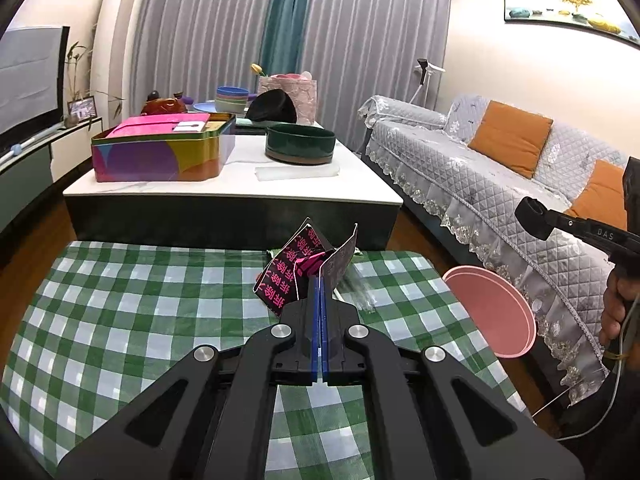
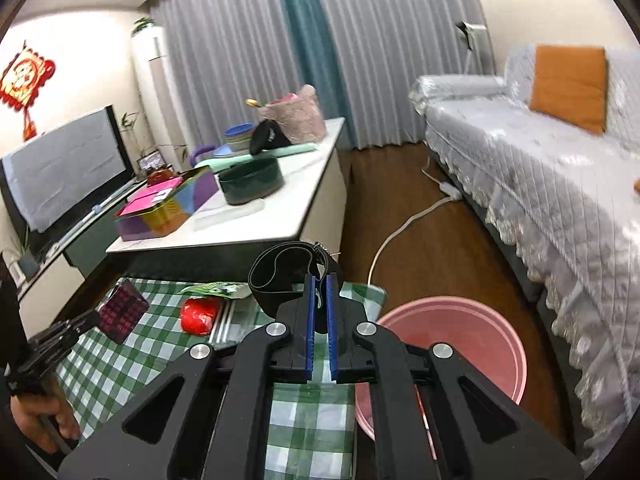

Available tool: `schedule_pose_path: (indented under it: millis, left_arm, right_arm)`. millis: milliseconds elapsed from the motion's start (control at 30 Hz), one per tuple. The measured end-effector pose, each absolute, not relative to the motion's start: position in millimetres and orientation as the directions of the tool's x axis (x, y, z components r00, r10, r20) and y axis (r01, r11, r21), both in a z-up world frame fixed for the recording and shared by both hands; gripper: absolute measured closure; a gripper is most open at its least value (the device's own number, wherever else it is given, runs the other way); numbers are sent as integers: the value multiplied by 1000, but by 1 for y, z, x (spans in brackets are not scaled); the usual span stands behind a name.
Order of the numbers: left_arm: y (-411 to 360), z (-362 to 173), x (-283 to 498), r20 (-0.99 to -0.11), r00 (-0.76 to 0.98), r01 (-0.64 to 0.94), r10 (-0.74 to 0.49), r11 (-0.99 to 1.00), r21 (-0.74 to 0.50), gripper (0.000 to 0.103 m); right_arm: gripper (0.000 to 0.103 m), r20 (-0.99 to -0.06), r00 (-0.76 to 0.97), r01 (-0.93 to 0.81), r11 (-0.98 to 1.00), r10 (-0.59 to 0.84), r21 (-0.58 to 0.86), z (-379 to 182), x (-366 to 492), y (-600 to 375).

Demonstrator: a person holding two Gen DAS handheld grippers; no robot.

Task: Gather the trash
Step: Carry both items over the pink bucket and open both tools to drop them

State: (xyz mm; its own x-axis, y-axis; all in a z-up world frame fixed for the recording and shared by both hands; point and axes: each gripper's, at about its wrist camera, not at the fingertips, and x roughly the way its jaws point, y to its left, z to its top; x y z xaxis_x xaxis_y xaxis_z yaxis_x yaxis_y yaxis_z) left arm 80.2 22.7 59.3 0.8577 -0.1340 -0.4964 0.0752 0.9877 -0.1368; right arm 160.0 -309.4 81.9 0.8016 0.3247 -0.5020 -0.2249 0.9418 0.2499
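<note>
Left gripper (image 1: 320, 280): we hold it clenched on a black wrapper (image 1: 298, 268) with pink Chinese characters, lifted over the checked cloth (image 1: 120, 320).
Right gripper (image 2: 320, 296): we grip a black strap loop (image 2: 280, 268), jaws nearly closed on it, beside the pink bin (image 2: 480, 320).
Step in hand: we judge both pieces are picked and headed binward.
Next move: we need each carried over the bin's rim, then let go.
Remaining trash: red crumpled piece (image 2: 199, 315) and green-white packet (image 2: 216, 289) lie on the cloth.
Writing: "DAS" on the right gripper's body; wrapper characters too small to read.
Far: coffee table (image 1: 240, 192) with colourful tin (image 1: 160, 152).
</note>
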Motion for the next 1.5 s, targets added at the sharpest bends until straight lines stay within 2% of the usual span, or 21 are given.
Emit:
schedule_pose_path:
  millis: [300,1500]
  left_arm:
    - [7,55,89,-502,854,93,-140,989,-117,103]
    - [-36,54,109,-508,833,182,-220,975,-124,103]
  right_arm:
    - [97,-486,834,-180,962,260,207,79,164,-326]
    - [97,-456,879,-31,973,135,229,87,169,-384]
